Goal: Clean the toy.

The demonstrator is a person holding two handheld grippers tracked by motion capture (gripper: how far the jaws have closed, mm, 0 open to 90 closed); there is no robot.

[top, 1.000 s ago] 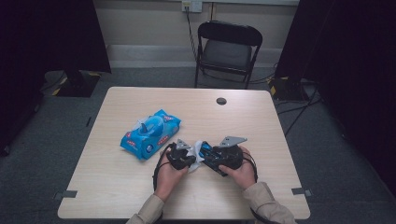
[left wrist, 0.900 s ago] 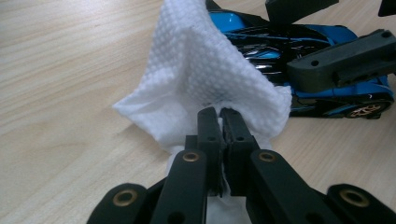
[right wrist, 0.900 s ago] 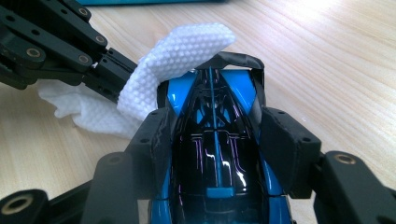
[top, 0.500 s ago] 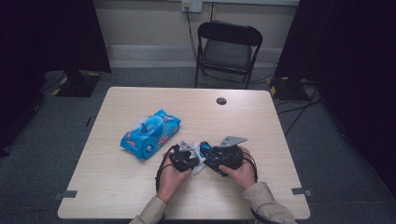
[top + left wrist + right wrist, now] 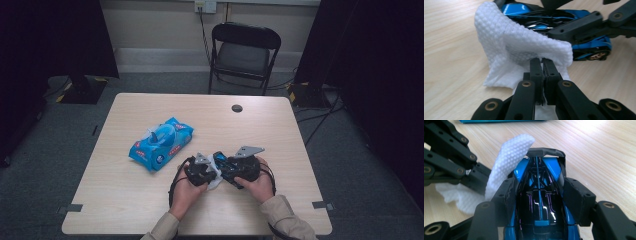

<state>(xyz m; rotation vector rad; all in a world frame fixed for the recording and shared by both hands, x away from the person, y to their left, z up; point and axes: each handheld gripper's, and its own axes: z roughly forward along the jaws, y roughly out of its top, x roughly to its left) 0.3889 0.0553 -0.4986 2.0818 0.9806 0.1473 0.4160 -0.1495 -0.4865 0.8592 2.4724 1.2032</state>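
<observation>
wipes pack (image 5: 161,143) lying left of centre on the table (image 5: 120,200) | left gripper (image 5: 541,62) low centre, jaws pinched tight on white wipe (image 5: 511,42), which touches the toy car (image 5: 539,195) | right gripper (image 5: 537,187) just right of it, jaws clamping the car's sides

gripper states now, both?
Left gripper: shut on the wipe.
Right gripper: shut on the toy car, jaws on its sides.
</observation>
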